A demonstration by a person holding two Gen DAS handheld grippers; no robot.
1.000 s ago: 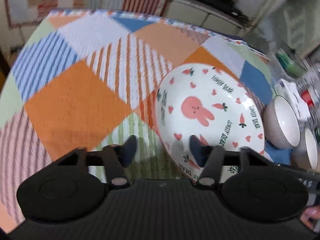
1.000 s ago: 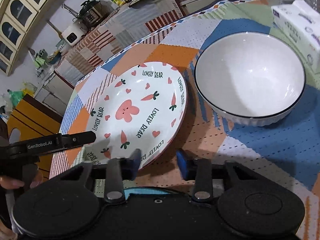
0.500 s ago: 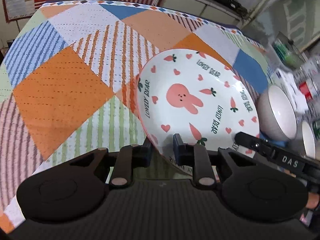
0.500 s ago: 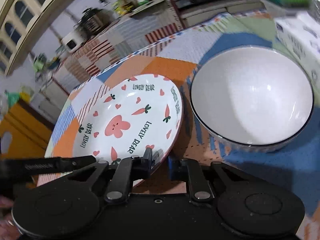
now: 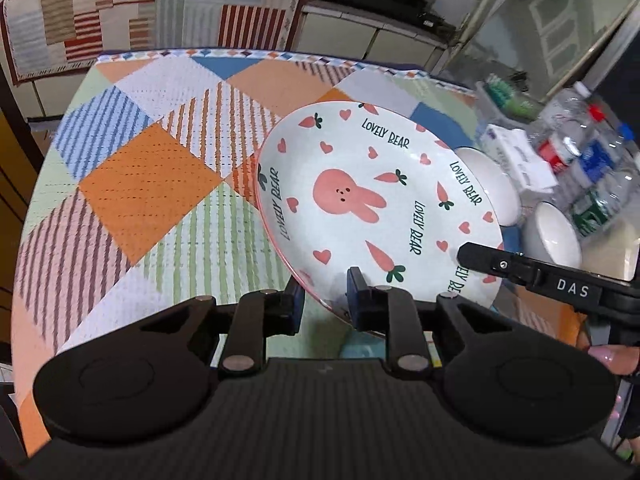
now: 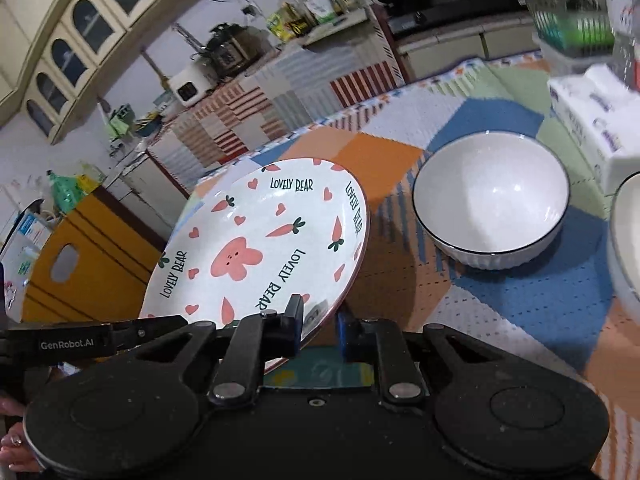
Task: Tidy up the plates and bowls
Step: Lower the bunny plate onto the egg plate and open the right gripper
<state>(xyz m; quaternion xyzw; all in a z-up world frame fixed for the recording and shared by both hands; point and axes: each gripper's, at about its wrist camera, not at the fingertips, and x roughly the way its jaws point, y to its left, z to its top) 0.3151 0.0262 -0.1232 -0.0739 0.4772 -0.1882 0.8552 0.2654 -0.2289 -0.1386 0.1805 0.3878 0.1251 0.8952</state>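
Observation:
A white plate with a pink rabbit and "LOVELY BEAR" lettering is held tilted above the patchwork tablecloth. My left gripper is shut on its near rim. My right gripper is shut on the rim of the same plate from the other side. A white bowl with a dark rim stands on the cloth to the right of the plate. A second white bowl shows at the right edge. Both bowls also show in the left wrist view, one behind the plate and one beside it.
A tissue box and a clear container with green contents stand at the table's back right. Several water bottles stand at the right in the left wrist view. A yellow-orange chair back stands left of the table.
Both grippers closed on the plate's rim, then lifted and tilted the plate off the cloth. The bowl has not moved.

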